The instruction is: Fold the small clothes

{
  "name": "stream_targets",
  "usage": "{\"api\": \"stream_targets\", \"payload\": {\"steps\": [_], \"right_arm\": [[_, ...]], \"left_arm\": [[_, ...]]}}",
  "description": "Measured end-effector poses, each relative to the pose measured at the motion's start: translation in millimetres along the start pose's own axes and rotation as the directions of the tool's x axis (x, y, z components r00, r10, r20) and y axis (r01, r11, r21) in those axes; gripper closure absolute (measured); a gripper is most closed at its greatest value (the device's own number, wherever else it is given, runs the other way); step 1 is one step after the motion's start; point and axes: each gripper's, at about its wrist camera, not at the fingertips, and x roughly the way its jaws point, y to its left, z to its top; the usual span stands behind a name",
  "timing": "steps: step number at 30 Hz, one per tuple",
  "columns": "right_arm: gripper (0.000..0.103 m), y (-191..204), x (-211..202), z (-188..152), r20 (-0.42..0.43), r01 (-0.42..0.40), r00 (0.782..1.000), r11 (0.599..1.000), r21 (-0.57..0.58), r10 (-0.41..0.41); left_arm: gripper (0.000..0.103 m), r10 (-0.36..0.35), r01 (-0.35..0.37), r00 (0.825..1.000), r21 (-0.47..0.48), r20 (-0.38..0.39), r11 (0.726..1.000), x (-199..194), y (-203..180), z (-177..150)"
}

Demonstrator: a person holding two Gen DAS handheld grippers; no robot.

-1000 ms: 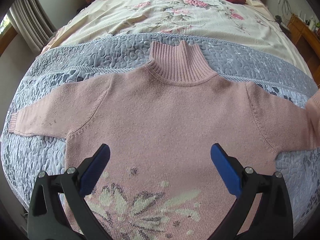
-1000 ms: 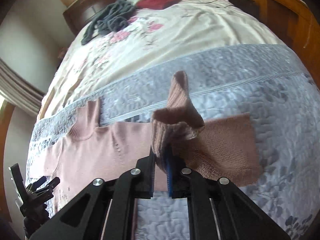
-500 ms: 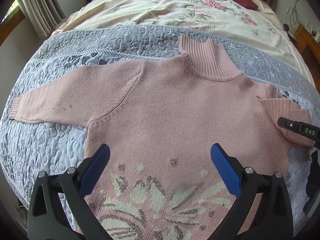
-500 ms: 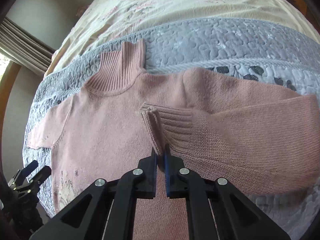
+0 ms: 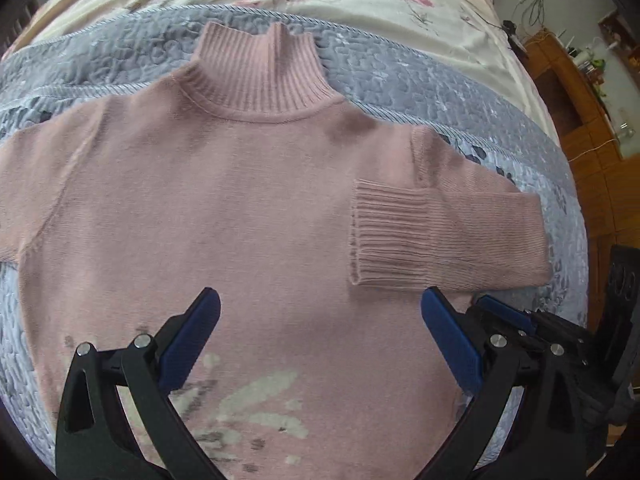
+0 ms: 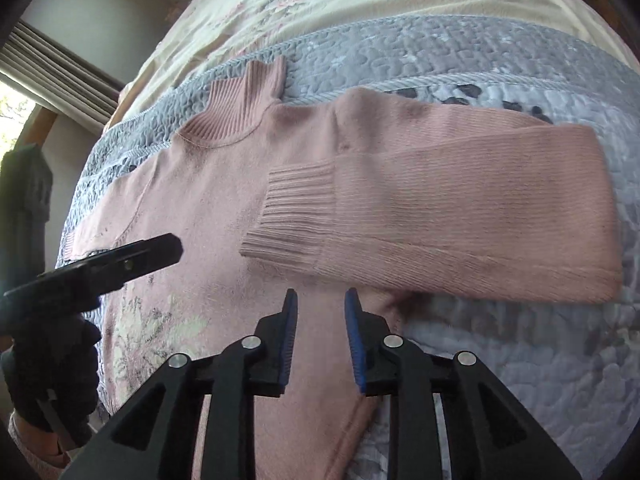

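Right wrist view: pink sweater [image 6: 224, 200] right sleeve [image 6: 440, 208] folded in; left sleeve pending. I see both claws, right gripper [image 6: 320, 336] and left gripper [image 5: 320, 344], released and empty.

soft daylight, slight blur, fisheye warping

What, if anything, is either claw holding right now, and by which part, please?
Nothing. The right claw is open just short of the folded sleeve's cuff, and the left claw hangs wide open over the pink sweater.
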Motion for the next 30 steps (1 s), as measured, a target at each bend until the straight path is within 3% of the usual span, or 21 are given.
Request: {"api": "stream_targets", "payload": {"steps": [8, 11, 12, 14, 17, 19, 21, 27, 30], "right_arm": [[0.076, -59.3, -44.4, -37.3, 0.05, 0.08, 0.995, 0.995, 0.066, -0.083], [0.076, -73.2, -51.6, -46.3, 0.063, 0.089, 0.993, 0.992, 0.092, -0.095], [0.076, -76.9, -53.3, -48.5, 0.067, 0.093, 0.993, 0.991, 0.098, -0.1], [0.076, -82.9, -55.8, -51.8, 0.072, 0.091, 0.992, 0.989, 0.115, -0.1], [0.076, -89.2, -58.9, -53.2, 0.08, 0.096, 0.991, 0.987, 0.129, -0.107], [0.076, -90.5, -61.5, -54.8, 0.085, 0.106, 0.989, 0.986, 0.127, -0.117], [0.076, -90.9, -64.0, -55.6, 0.089, 0.108, 0.989, 0.986, 0.124, -0.119], [0.076, -90.0, -68.1, -50.7, 0.103, 0.119, 0.986, 0.984, 0.133, -0.133], [0.076, -86.9, -70.0, -45.9, 0.115, 0.114, 0.985, 0.984, 0.14, -0.13]], "left_arm": [[0.004, -0.038, 0.037, 0.995, -0.017, -0.096, 0.999, 55.6, -32.1, 9.7], [0.014, -0.063, 0.057, 0.988, -0.045, -0.137, 0.997, 71.7, -34.7, 13.0], [0.023, -0.07, 0.062, 0.986, -0.059, -0.152, 0.996, 77.2, -35.3, 13.5], [0.024, -0.051, 0.041, 0.985, -0.064, -0.162, 0.997, 83.0, -36.0, 13.4], [0.045, -0.004, -0.003, 0.99, -0.046, -0.14, 0.999, 83.3, -41.5, 16.0], [0.077, 0.008, -0.015, 0.993, -0.056, -0.118, 0.998, 79.8, -41.7, 18.0], [0.094, -0.008, 0.0, 0.995, -0.085, -0.096, 0.996, 72.7, -37.9, 20.4], [0.096, -0.078, 0.079, 0.997, -0.111, 0.014, 0.991, 30.9, -26.2, 24.7], [0.096, -0.066, 0.074, 0.994, -0.103, 0.082, 0.992, 3.8, -15.0, 25.7]]}}
